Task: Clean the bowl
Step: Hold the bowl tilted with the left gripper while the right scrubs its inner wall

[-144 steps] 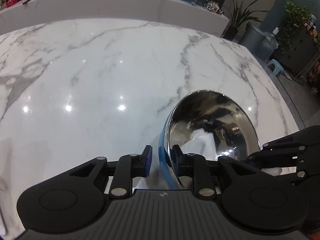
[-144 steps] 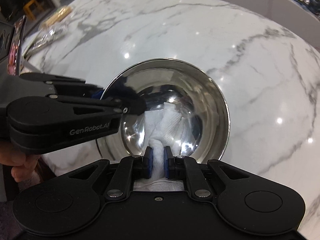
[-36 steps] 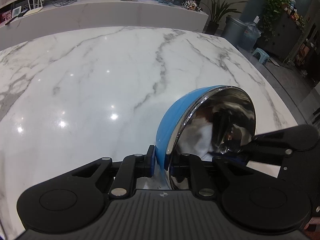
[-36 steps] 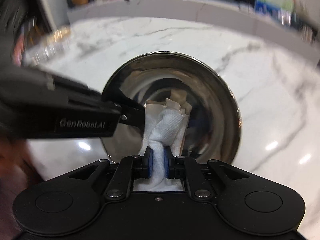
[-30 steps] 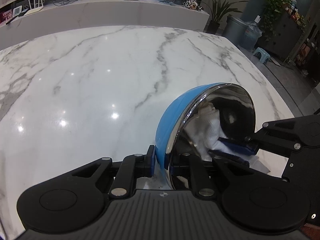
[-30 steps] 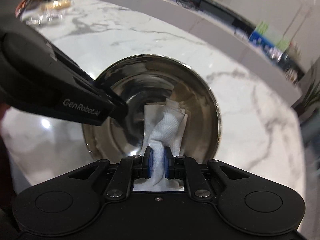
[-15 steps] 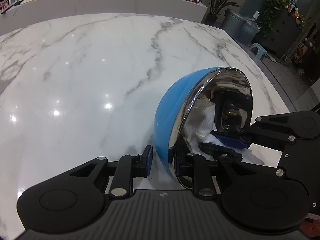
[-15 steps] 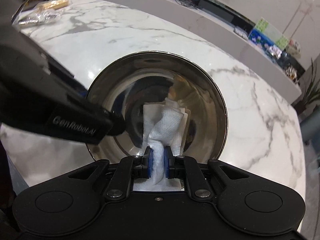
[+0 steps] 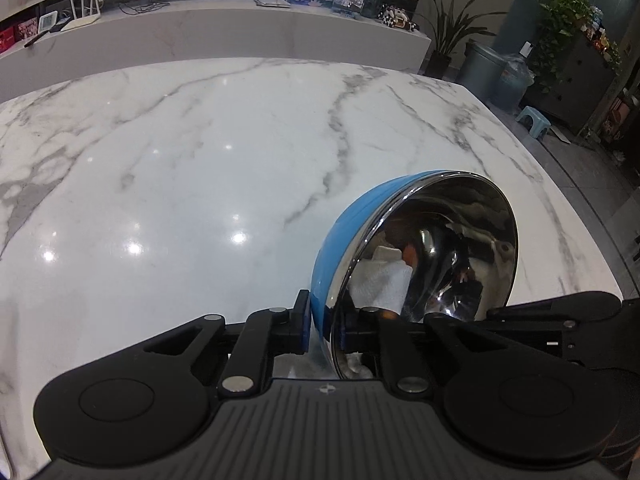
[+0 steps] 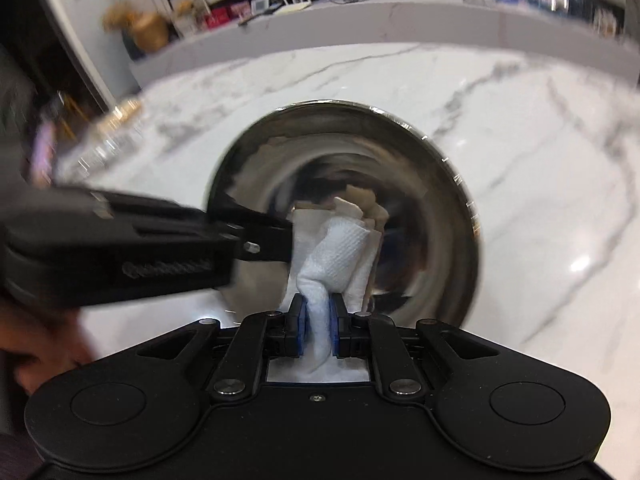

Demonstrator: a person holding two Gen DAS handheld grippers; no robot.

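A bowl [image 9: 340, 240], blue outside and mirror-steel inside, is held tilted on edge above the marble table [image 9: 200, 160]. My left gripper [image 9: 324, 320] pinches its near rim, one finger outside and one inside, the jaws closing tight on it. In the right wrist view the bowl's steel inside [image 10: 440, 200] faces me. My right gripper [image 10: 318, 320] is shut on a twisted white paper towel [image 10: 340, 244] that reaches into the bowl's bottom. The left gripper's finger [image 10: 264, 240] comes in from the left over the rim. This view is motion-blurred.
A person's hand [image 10: 40, 360] holds the left gripper. The table's right edge [image 9: 580, 240] drops to the floor, with a bin [image 9: 480, 68] and plants beyond it. A long counter [image 9: 240, 36] with small items runs behind. Shiny packets [image 10: 116, 120] lie at the far left.
My right gripper has rolled and swung the towel around inside the bowl. In the left wrist view its fingers have slid from the bowl's mouth to the lower right. The bowl stays pinched.
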